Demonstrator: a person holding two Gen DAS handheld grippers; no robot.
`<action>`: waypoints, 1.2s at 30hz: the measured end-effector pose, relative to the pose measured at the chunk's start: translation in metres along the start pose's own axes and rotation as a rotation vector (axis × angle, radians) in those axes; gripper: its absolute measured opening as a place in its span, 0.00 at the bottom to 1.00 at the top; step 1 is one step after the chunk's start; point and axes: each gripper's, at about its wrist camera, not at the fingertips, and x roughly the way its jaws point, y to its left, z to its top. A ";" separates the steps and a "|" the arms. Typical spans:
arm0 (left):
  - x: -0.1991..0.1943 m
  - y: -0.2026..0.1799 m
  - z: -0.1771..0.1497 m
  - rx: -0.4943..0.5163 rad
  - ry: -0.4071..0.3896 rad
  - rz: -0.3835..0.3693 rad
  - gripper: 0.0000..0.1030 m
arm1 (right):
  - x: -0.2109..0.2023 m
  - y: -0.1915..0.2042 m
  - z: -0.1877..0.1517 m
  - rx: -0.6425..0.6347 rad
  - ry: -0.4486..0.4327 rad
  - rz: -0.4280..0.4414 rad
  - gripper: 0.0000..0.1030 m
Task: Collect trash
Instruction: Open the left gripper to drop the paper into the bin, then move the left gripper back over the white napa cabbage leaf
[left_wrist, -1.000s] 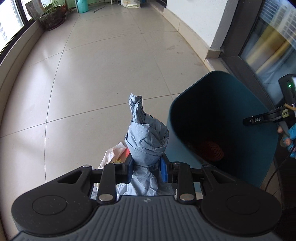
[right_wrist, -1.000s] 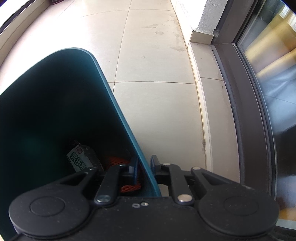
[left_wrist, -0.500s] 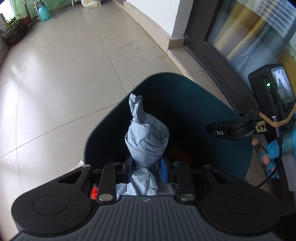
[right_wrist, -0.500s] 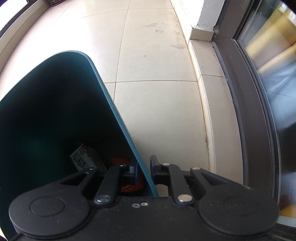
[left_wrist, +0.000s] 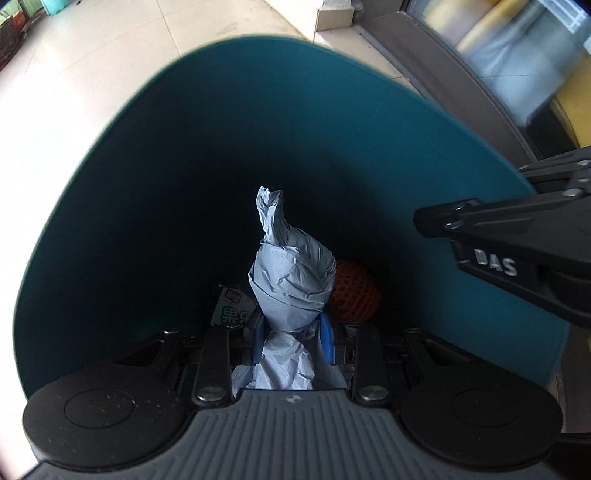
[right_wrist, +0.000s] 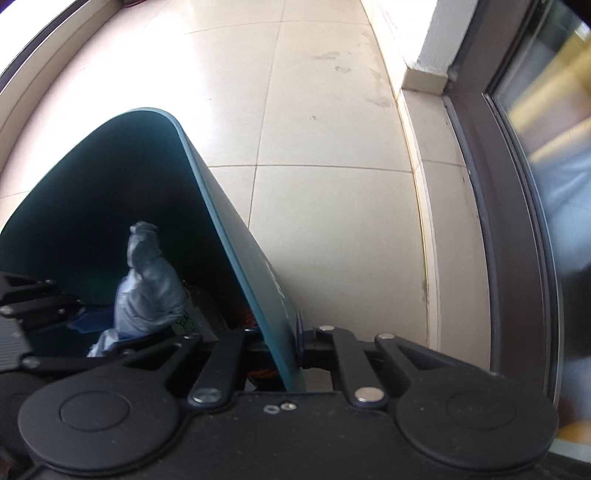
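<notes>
My left gripper (left_wrist: 291, 332) is shut on a crumpled blue paper wad (left_wrist: 291, 280) and holds it inside the mouth of the teal bin (left_wrist: 258, 129). Below the wad, at the bin's bottom, lie an orange net ball (left_wrist: 354, 295) and a printed carton (left_wrist: 231, 314). My right gripper (right_wrist: 284, 332) straddles the bin's right wall (right_wrist: 229, 229); its jaws are closing, with the pads pressed on that wall. From the right wrist view the blue wad (right_wrist: 147, 291) shows inside the bin, and a blue pad (right_wrist: 92, 319) of the left gripper sits beside it.
Pale floor tiles (right_wrist: 332, 221) surround the bin. A dark door frame with glass (right_wrist: 517, 221) runs along the right, and a white wall corner (right_wrist: 428, 74) stands behind. One black finger (left_wrist: 480, 229) of the right gripper crosses the bin's right rim.
The left gripper carried the blue wad rightward and down, from beside the bin to inside its mouth. The right gripper stayed put on the bin wall and its jaws drew tighter.
</notes>
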 end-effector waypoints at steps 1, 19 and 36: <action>0.003 0.001 0.000 -0.007 0.007 -0.006 0.29 | 0.000 0.000 0.000 0.001 0.000 0.000 0.07; -0.062 0.037 -0.025 -0.032 -0.128 -0.086 0.71 | 0.013 -0.014 0.003 0.057 0.022 -0.006 0.09; -0.125 0.160 -0.091 -0.246 -0.214 0.070 0.73 | 0.016 -0.013 0.004 0.074 0.018 -0.021 0.11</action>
